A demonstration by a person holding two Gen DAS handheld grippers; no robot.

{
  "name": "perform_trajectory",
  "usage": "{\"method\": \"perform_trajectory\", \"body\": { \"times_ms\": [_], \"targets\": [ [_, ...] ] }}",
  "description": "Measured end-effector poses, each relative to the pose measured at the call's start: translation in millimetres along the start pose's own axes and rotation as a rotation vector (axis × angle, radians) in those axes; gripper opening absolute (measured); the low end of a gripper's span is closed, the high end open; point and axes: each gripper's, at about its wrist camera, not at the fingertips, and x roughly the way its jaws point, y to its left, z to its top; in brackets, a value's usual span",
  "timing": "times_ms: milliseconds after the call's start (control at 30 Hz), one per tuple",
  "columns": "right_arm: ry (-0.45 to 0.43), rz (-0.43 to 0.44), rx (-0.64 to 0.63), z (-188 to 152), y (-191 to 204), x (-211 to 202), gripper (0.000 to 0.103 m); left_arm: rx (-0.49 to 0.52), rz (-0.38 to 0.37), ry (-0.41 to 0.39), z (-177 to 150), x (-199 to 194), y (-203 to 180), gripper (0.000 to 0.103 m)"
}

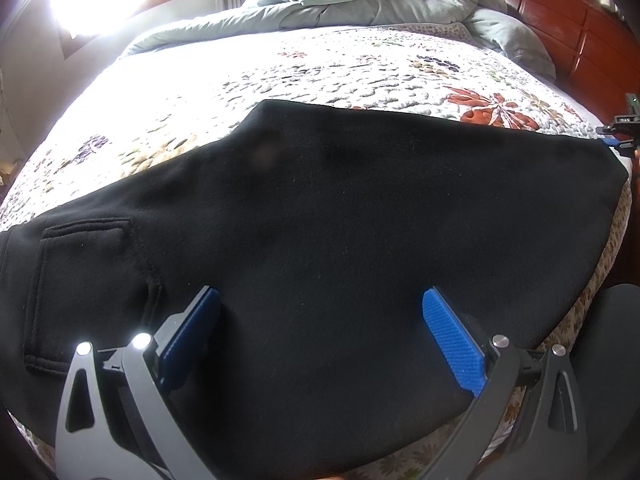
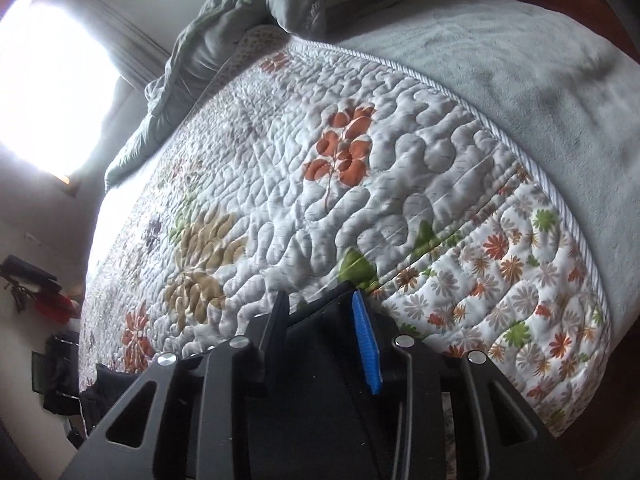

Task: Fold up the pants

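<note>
On the quilted bed (image 1: 360,68), black pants (image 1: 320,208); left gripper (image 1: 322,336) jaws apart, right gripper (image 2: 320,332) jaws pinching pants.

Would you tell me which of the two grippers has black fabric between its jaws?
The right gripper: a bunch of the black pants sits pinched between its narrowed fingers. The left gripper hangs wide open above the cloth.
</note>
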Motion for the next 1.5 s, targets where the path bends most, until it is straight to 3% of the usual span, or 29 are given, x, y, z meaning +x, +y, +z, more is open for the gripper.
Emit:
{"method": "perform_trajectory", "body": {
  "times_ms": [67, 233, 433, 633, 700, 733, 833, 900, 1000, 1167, 1300, 1500],
  "targets": [
    [0.015, 0.01, -0.009, -2, 4, 4, 0.031, -0.001, -0.001, 0.0, 0, 0, 0, 0.101],
    [-0.025, 0.009, -0.002, -6, -6, -3, 0.003, -0.003, 0.001, -0.001, 0, 1, 0, 0.101],
    [-0.091, 0.037, -0.007, 2, 1, -13, 0.002, -0.002, 0.005, -0.005, 0, 1, 0, 0.101],
    [-0.069, 0.015, 0.046, -2, -12, 6, 0.002, -0.004, 0.006, -0.005, -1, 0, 0, 0.101],
    [-0.061, 0.021, 0.055, -4, -14, 8, 0.008, -0.004, 0.005, -0.005, -1, 0, 0, 0.101],
    [-0.063, 0.018, 0.063, -5, -15, 4, 0.02, -0.004, 0.006, -0.006, -1, 0, 1, 0.101],
    [-0.149, 0.053, 0.121, -18, -23, -32, 0.043, -0.004, 0.003, -0.003, 0, -1, 1, 0.101],
    [-0.216, 0.11, 0.211, -43, -40, -60, 0.054, -0.007, 0.001, -0.005, 0, 0, 1, 0.101],
    [-0.23, 0.186, 0.348, -86, -67, -69, 0.057, -0.01, 0.004, -0.014, -2, -1, 1, 0.101],
    [-0.226, 0.3, 0.509, -134, -89, -43, 0.057, -0.009, -0.002, -0.003, 0, -1, 1, 0.101],
    [-0.282, 0.38, 0.571, -144, -89, -35, 0.057, -0.014, -0.004, 0.004, 0, -2, 1, 0.1],
    [-0.264, 0.426, 0.534, -133, -69, -22, 0.057, -0.02, 0.003, 0.007, 1, -1, 0, 0.1]
  ]
}}
